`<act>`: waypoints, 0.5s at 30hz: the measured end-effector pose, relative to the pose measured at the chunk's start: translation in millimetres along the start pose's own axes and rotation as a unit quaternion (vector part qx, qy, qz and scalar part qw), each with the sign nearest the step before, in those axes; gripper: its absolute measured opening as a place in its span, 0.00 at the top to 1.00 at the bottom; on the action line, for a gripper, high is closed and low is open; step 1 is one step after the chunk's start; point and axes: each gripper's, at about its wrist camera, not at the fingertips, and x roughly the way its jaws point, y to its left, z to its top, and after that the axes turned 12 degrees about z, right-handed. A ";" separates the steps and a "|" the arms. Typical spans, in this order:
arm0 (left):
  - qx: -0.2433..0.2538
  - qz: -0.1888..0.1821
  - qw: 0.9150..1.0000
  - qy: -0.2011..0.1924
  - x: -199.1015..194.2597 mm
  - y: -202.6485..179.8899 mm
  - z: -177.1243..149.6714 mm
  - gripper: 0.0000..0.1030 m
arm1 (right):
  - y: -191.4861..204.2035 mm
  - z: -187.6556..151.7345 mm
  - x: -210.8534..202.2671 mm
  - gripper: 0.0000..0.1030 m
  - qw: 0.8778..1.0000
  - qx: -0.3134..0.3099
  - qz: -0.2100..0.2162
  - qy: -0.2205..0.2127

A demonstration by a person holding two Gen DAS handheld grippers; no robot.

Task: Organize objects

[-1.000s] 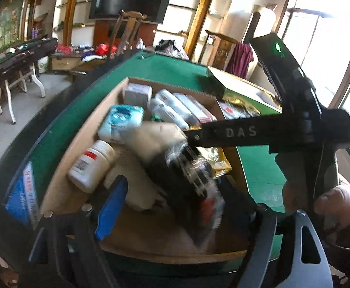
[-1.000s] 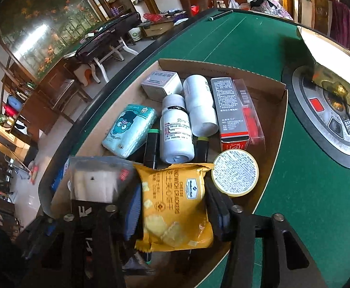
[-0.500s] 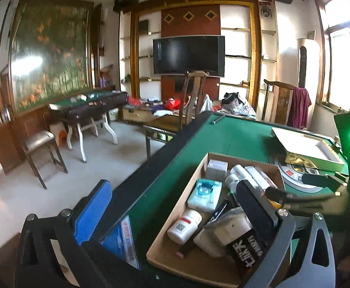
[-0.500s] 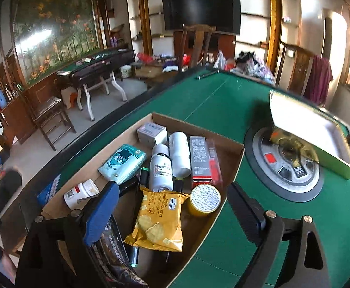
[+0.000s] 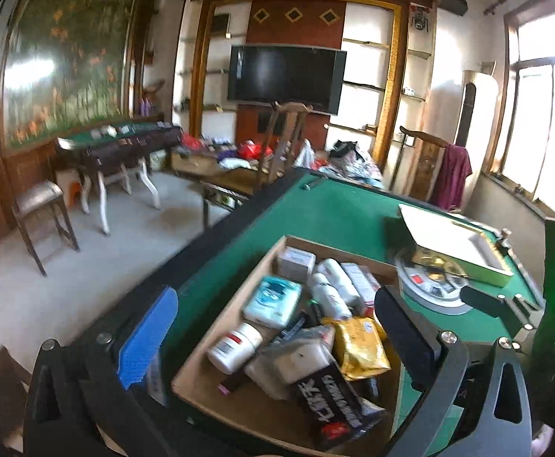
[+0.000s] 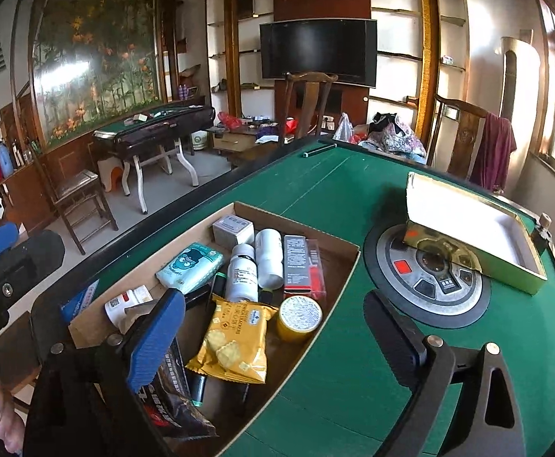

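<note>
While both jaws have just been opening with nothing between them, the left gripper and right gripper gape wide and empty above the cardboard box at the counter's near edge; inside lie a yellow cracker packet, white bottles and a tissue pack

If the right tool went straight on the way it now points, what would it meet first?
Probably the yellow cracker packet in the cardboard box, which lies between the open right tool's fingers in view; depth is uncertain.
</note>
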 end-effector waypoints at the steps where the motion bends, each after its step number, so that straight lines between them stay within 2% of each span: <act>1: 0.000 0.005 1.000 0.005 2.9 -2.0 -0.1 0.00 | -0.9 -0.5 -0.6 0.05 1.000 0.001 0.000 0.000; 4: 0.021 0.039 0.999 0.008 5.1 -10.3 -3.7 0.00 | -3.1 -2.6 -2.4 0.05 1.000 0.001 -0.001 -0.001; 15: 0.023 0.043 0.998 0.032 13.3 -15.5 -10.0 0.00 | -4.9 -6.3 -5.6 0.05 1.000 -0.004 -0.007 -0.005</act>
